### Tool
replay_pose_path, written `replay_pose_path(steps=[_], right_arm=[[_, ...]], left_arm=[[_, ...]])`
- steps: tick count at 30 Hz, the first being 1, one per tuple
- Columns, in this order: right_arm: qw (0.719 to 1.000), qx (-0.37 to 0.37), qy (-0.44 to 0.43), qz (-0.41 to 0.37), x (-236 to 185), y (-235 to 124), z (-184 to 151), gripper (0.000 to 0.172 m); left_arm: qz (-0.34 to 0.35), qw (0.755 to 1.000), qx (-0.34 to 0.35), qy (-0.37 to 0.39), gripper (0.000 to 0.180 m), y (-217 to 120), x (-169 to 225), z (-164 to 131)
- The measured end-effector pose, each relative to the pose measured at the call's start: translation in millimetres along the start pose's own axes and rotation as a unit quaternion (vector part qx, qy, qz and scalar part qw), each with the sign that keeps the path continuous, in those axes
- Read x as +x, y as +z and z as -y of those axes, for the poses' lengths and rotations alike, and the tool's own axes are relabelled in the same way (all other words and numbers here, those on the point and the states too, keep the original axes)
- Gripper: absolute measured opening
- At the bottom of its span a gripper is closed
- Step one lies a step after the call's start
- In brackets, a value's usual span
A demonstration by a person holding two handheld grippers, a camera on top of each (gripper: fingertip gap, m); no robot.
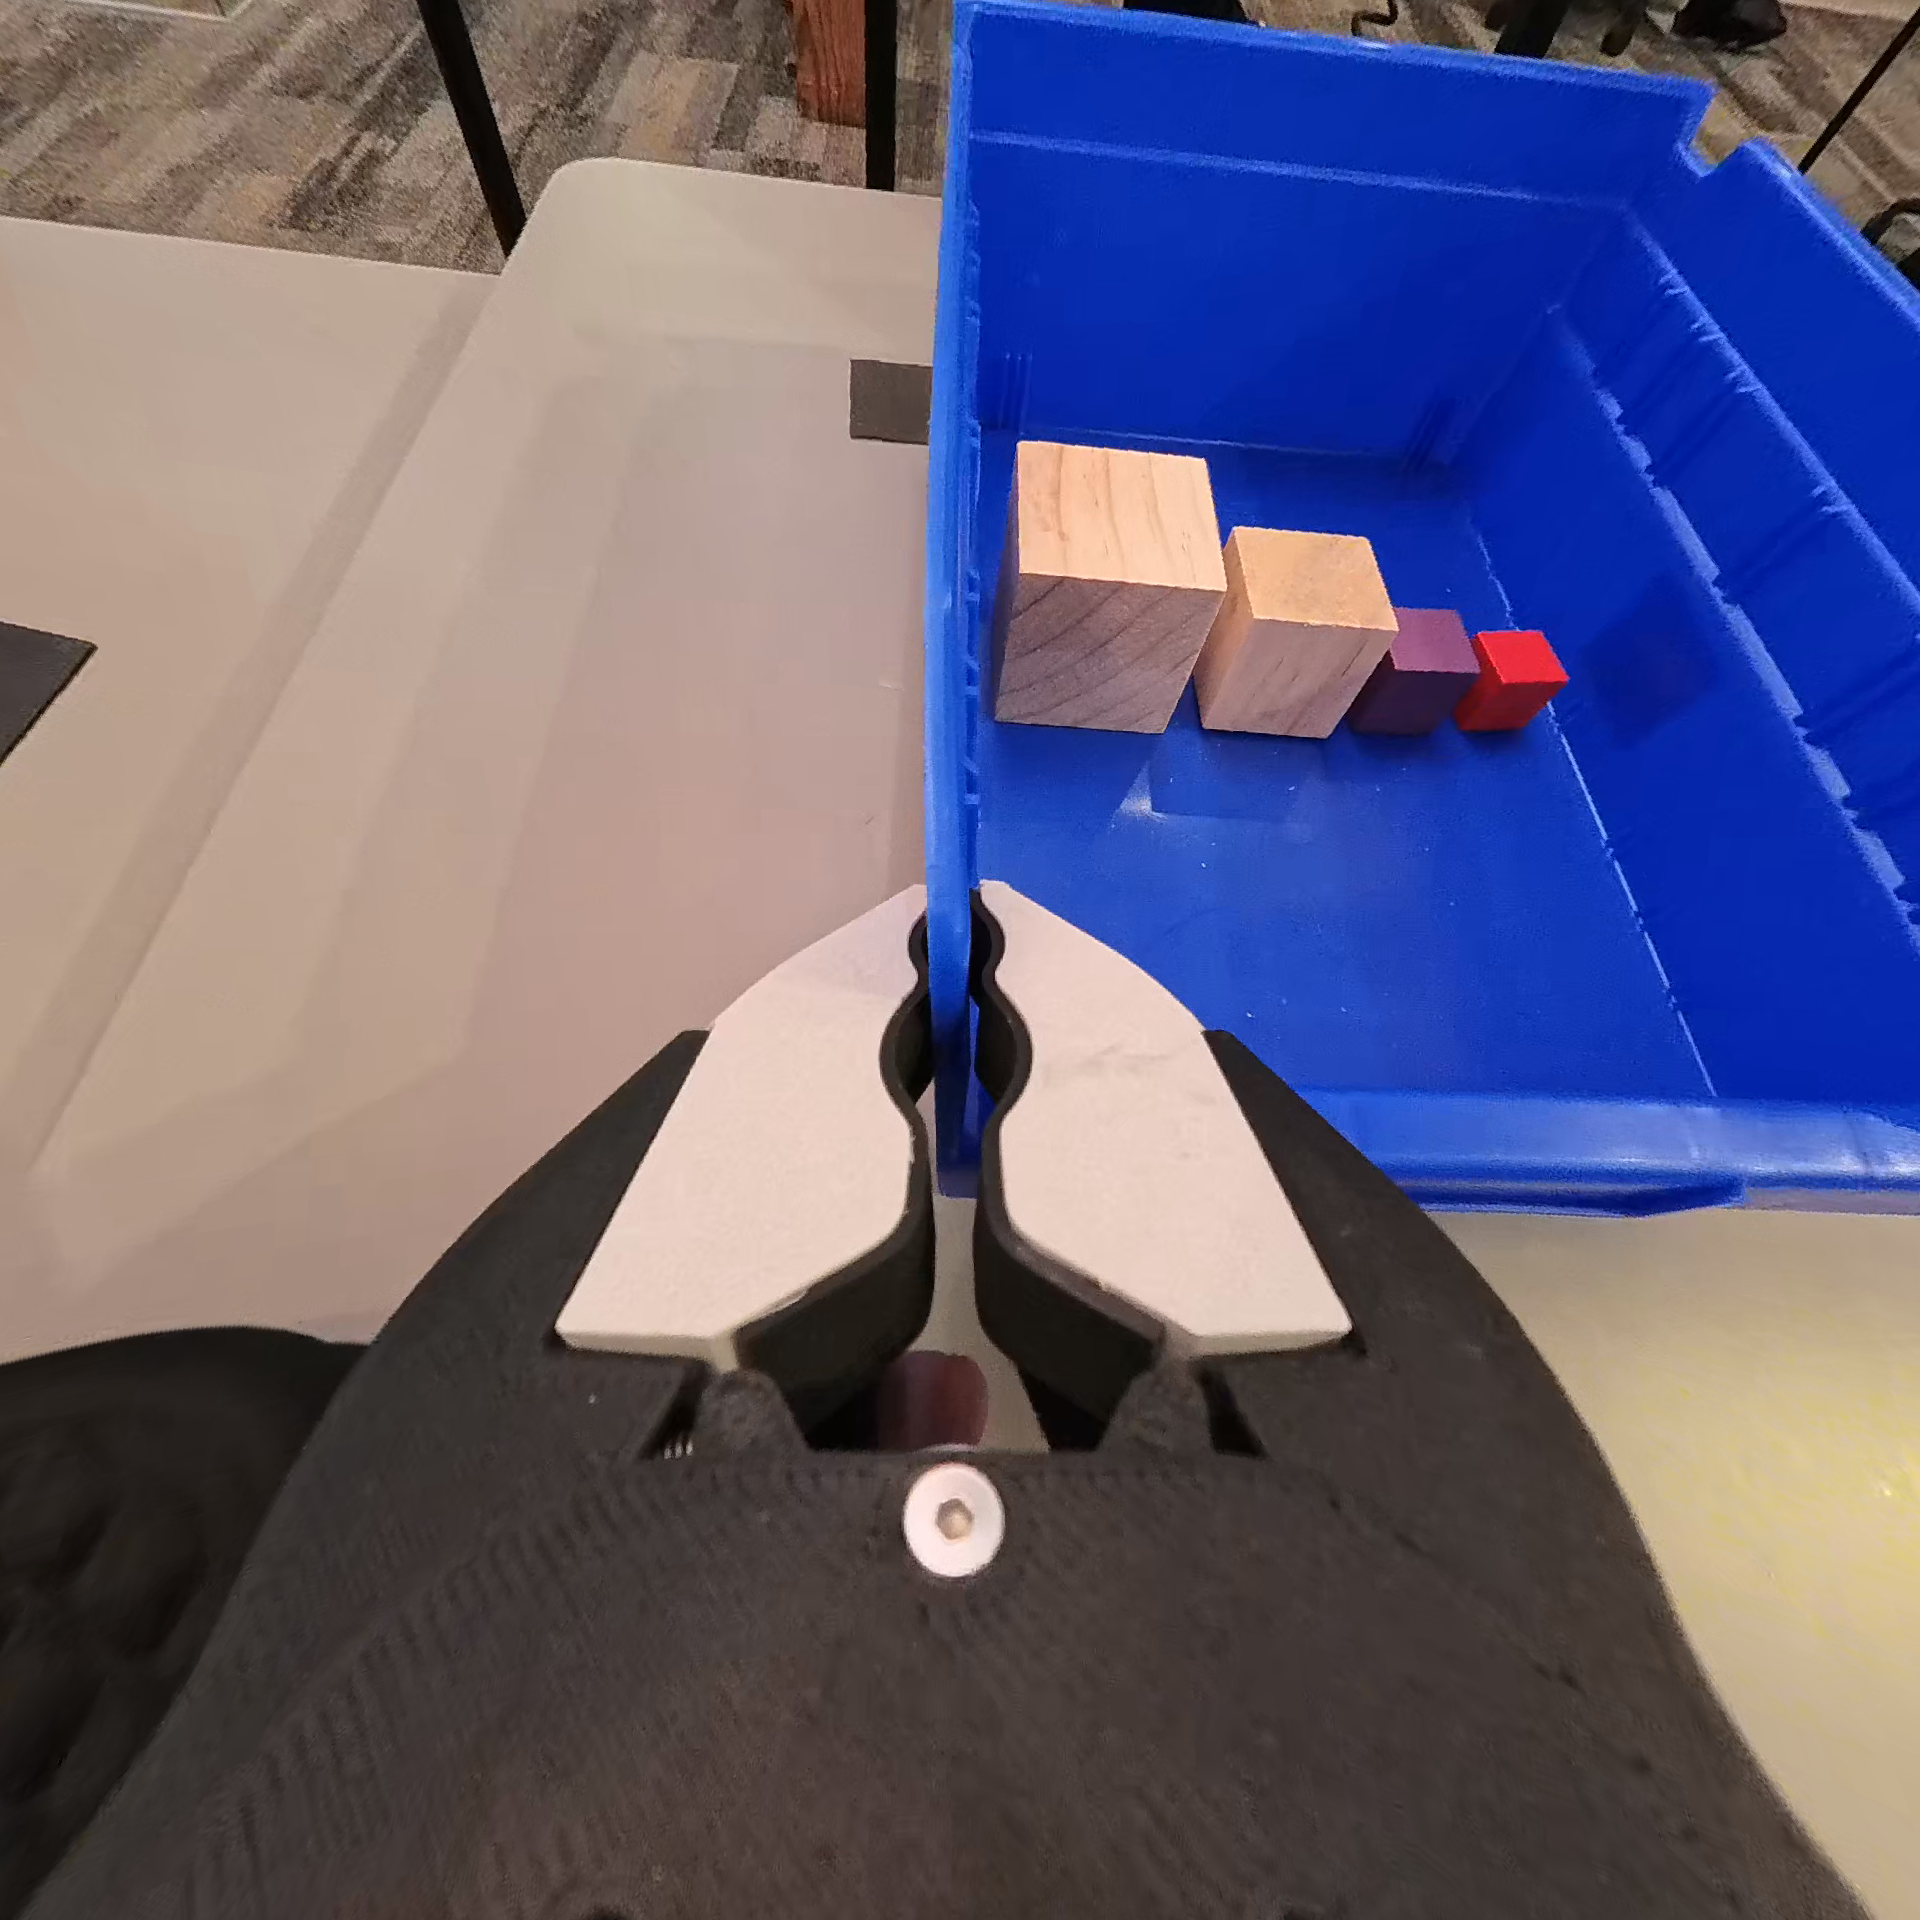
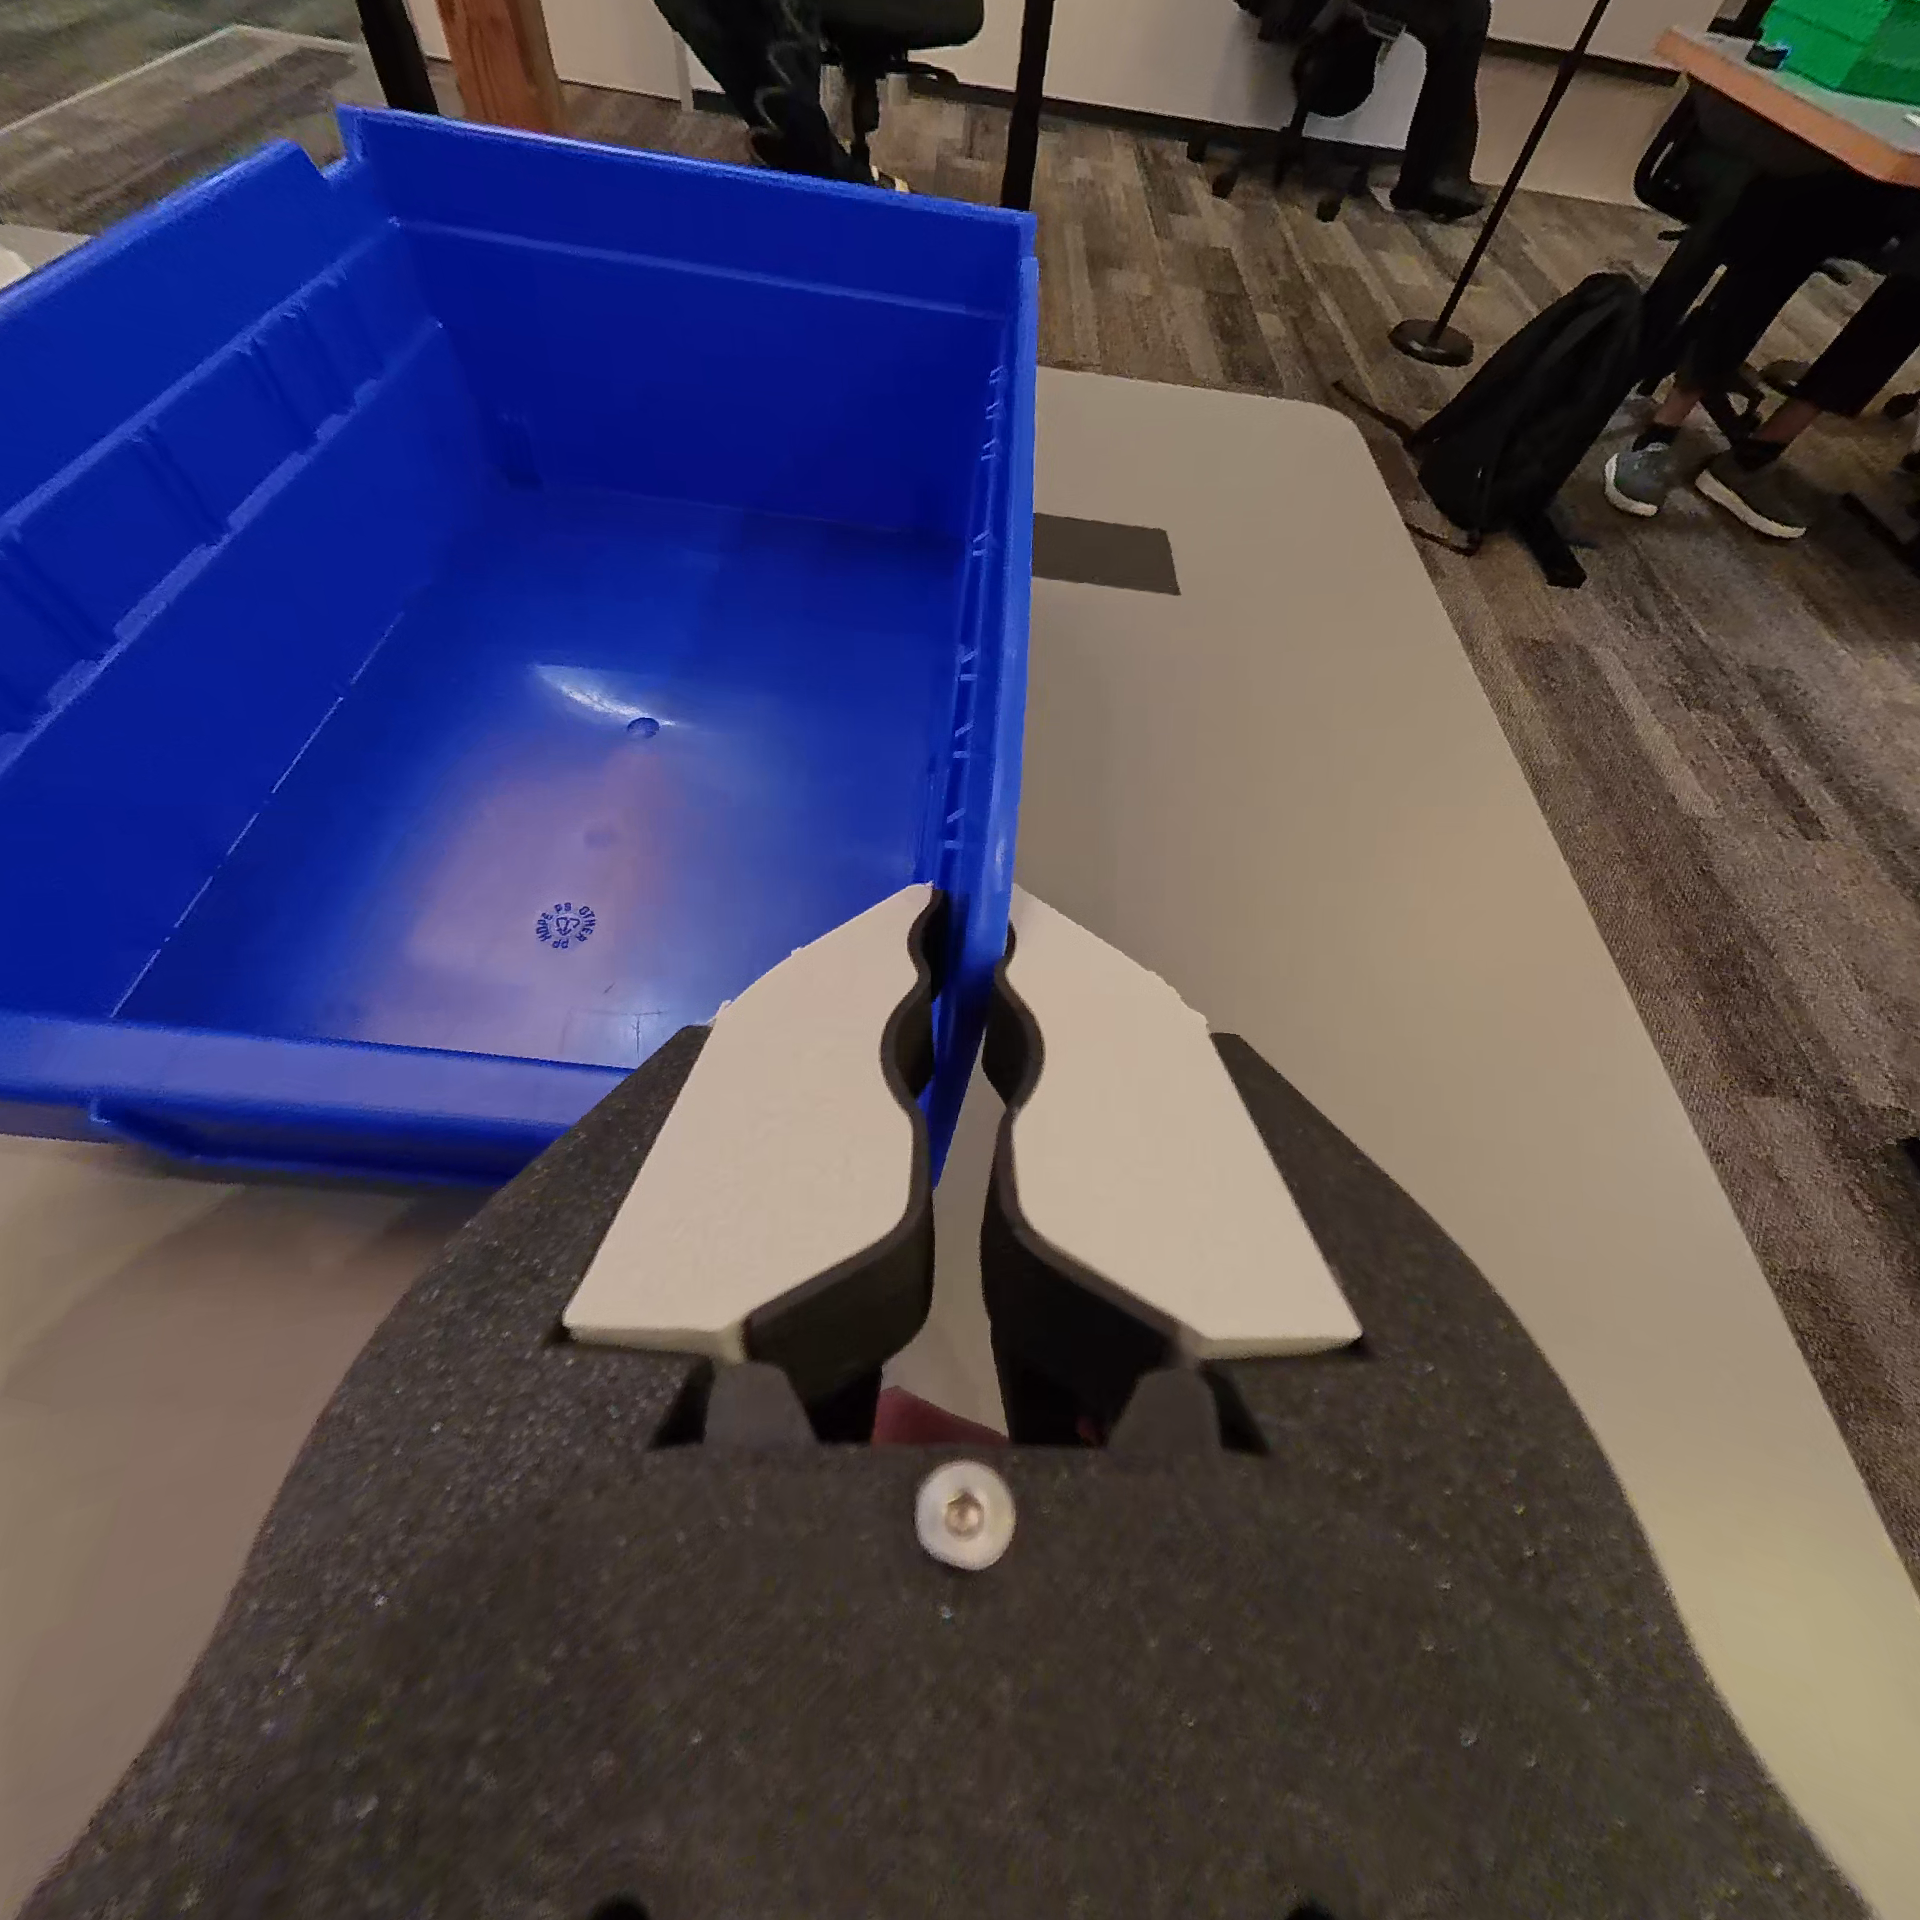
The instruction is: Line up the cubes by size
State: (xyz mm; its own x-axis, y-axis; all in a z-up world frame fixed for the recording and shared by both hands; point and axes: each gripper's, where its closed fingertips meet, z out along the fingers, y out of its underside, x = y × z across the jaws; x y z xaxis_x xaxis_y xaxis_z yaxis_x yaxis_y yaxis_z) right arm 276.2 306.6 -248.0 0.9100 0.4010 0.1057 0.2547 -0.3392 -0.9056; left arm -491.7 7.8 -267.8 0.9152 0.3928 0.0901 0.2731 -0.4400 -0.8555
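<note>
- The blue bin (image 1: 1351,260) sits on a grey table (image 1: 416,727), and everything below is placed against it.
- The left gripper (image 1: 948,914) is clamped on the bin's left side wall near the front corner: one finger outside the wall, one finger inside, the black pads (image 1: 1000,1029) pressing the thin blue plastic from both sides.
- The right gripper (image 2: 971,914) grips the bin (image 2: 520,520) in the same way on the opposite side wall — its pads (image 2: 906,1023) closed against the rim near the front corner, one finger within the bin and one over the table (image 2: 1299,831).
- Four cubes stand in a row on the bin floor, toward the back wall and starting close to the left wall.
- Nearest the left wall is the large wooden cube (image 1: 1112,582); just beside it stands the medium wooden cube (image 1: 1299,634).
- Next along the row comes the purple cube (image 1: 1418,670), touching or almost touching the medium one — which of the two I cannot tell.
- The red cube (image 1: 1512,681) ends the row, the smallest, near the middle of the bin floor.
- The row runs from largest to smallest away from the left wall.
- A strip of black tape (image 1: 888,400) lies on the table just outside the bin's left wall; another black strip (image 2: 1107,556) lies just outside its right wall.
- Beyond the bin, carpeted floor (image 2: 1558,675) with a black backpack (image 2: 1527,416).
</note>
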Motion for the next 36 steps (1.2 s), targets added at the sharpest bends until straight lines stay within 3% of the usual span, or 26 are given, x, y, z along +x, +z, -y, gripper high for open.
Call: replay_pose_path(steps=[14,36], right_arm=[[1.000,0.002,-0.002,0.005,12,33,14,0.004],[1.000,0.013,0.002,0.015,13,35,14,0.004]], left_arm=[[-0.001,1.000,-0.001,0.001,0.002,8,-5,5],[-0.007,1.000,0.000,-0.003,0.002,12,-14,8]])
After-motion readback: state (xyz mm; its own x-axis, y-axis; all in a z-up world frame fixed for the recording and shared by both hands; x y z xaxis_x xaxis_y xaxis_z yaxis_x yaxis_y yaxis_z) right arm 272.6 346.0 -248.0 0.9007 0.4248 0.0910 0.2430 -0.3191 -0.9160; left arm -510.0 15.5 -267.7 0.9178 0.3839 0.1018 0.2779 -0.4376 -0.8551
